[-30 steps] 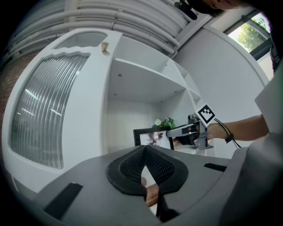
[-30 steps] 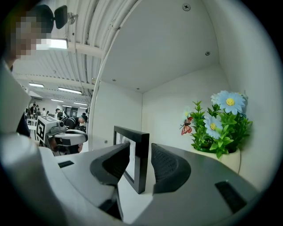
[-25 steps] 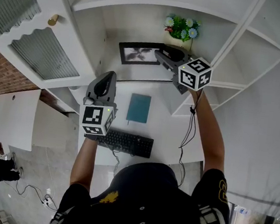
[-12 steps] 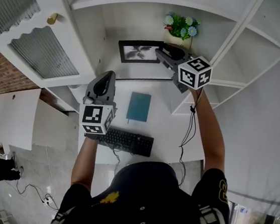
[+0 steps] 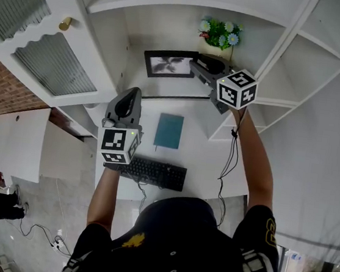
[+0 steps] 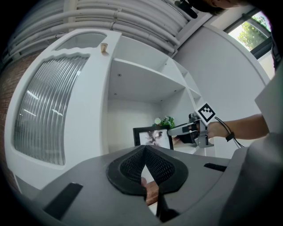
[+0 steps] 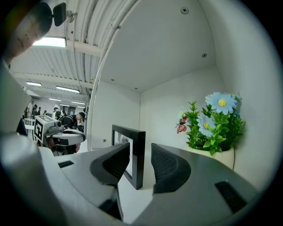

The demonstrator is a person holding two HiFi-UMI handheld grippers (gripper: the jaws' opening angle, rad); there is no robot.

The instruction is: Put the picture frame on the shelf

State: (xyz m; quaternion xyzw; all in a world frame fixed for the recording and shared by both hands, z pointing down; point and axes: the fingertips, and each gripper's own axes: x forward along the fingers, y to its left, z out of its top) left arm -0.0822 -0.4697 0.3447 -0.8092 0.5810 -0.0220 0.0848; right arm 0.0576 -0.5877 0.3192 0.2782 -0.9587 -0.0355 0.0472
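The black picture frame point(image 5: 169, 64) stands upright on the white shelf point(image 5: 163, 91), left of the flower pot. My right gripper point(image 5: 198, 64) reaches into that shelf bay at the frame's right end. In the right gripper view the frame's edge point(image 7: 138, 154) stands between the open jaws of the right gripper point(image 7: 140, 160), with a gap on each side. My left gripper point(image 5: 129, 94) hangs lower, over the desk's left part, with nothing in it. In the left gripper view the left gripper point(image 6: 144, 149) has its pads together, and the frame point(image 6: 152, 137) shows far ahead.
A pot of blue flowers point(image 5: 219, 34) stands at the shelf's back right, close beside the right gripper point(image 7: 214, 128). A cabinet door with ribbed glass point(image 5: 50, 62) hangs open at the left. On the desk below lie a teal book point(image 5: 169, 131) and a keyboard point(image 5: 152, 172).
Hardly anything: the frame and the right gripper sit a touch deeper in the shelf bay than a second ago. The left gripper has stayed put.
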